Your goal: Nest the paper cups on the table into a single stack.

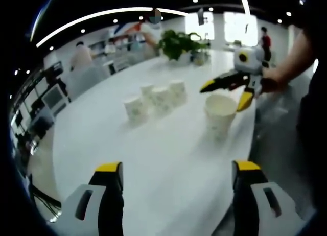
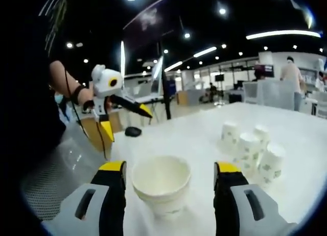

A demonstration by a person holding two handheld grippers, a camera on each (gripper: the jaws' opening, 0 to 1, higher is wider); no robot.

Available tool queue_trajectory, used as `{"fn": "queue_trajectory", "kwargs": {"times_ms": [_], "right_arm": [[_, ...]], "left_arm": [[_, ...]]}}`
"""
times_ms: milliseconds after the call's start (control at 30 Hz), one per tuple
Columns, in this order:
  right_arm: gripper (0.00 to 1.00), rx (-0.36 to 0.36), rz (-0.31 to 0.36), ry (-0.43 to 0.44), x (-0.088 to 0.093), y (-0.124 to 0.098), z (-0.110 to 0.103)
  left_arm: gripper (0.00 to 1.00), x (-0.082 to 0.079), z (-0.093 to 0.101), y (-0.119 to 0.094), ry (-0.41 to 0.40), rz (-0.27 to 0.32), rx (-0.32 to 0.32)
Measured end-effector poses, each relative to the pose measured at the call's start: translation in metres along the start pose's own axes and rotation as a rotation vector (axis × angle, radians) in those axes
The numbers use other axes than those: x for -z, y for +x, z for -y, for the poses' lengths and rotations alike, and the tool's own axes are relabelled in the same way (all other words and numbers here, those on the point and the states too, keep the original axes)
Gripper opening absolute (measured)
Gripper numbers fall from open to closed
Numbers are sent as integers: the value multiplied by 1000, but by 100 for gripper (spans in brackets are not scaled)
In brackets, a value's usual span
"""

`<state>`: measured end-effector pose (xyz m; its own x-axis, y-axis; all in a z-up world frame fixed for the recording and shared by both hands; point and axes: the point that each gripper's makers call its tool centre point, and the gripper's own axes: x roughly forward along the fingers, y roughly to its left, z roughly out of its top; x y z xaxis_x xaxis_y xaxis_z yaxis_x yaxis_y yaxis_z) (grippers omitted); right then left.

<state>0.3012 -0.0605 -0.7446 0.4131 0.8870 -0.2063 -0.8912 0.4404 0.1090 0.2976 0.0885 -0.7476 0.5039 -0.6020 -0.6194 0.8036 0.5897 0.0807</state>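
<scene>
Table (image 1: 153, 159) white, long; potted plant (image 1: 176, 43) at far end.

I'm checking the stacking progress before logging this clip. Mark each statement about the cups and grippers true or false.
1. The lone paper cup sits upright between the right gripper's open jaws. True.
2. The cup group is already one stack. False: four cups stand separately, close together.
3. The left gripper grips a cup. False: its jaws are open with only bare table between them.
4. A potted plant stands on the table beyond the cups. True.
</scene>
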Motion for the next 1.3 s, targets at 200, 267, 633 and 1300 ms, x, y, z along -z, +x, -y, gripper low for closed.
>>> {"fn": "queue_trajectory", "kwargs": {"times_ms": [200, 267, 633, 1300], "right_arm": [[73, 18, 16, -12, -13, -3, 4], [75, 29, 13, -22, -16, -4, 7], [83, 82, 43, -39, -38, -18, 15], [100, 234, 37, -17, -41, -40, 44]], "left_arm": [[87, -1, -5, -1, -4, 6, -4], [87, -1, -7, -2, -1, 4, -8], [87, -5, -10, -3, -12, 29, -18], [89, -4, -17, -10, -29, 63, -45]]}}
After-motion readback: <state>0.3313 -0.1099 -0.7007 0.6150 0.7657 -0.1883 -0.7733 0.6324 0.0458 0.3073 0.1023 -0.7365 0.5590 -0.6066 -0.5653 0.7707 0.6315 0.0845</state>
